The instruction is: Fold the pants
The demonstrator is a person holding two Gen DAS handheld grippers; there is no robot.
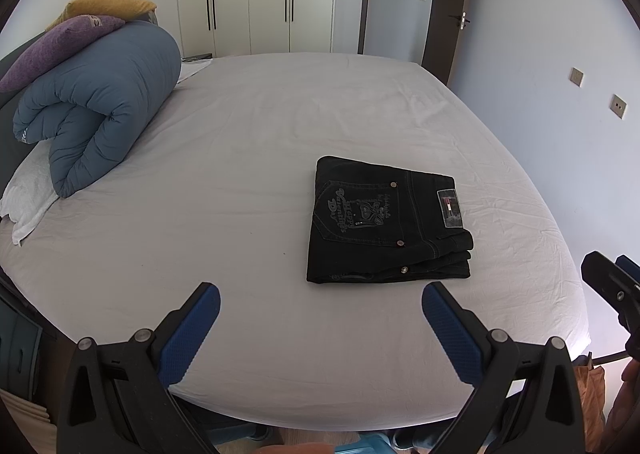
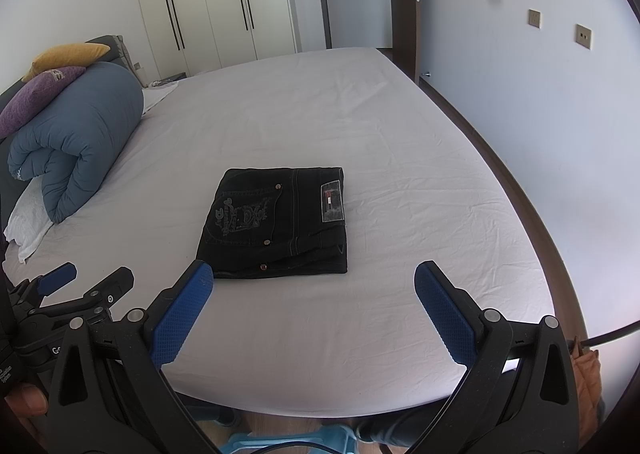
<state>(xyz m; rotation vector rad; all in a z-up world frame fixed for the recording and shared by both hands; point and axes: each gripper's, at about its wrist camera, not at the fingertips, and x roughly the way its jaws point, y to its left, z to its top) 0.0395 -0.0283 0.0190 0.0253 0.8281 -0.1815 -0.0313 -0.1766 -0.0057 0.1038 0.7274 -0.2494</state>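
Spread left gripper [image 1: 320,314], pants [image 1: 386,222] folded, waistband rightward

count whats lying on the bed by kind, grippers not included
black pants, folded: 1
blue duvet, rolled: 1
cushions: 2, one purple, one yellow
white towel: 1
total: 5
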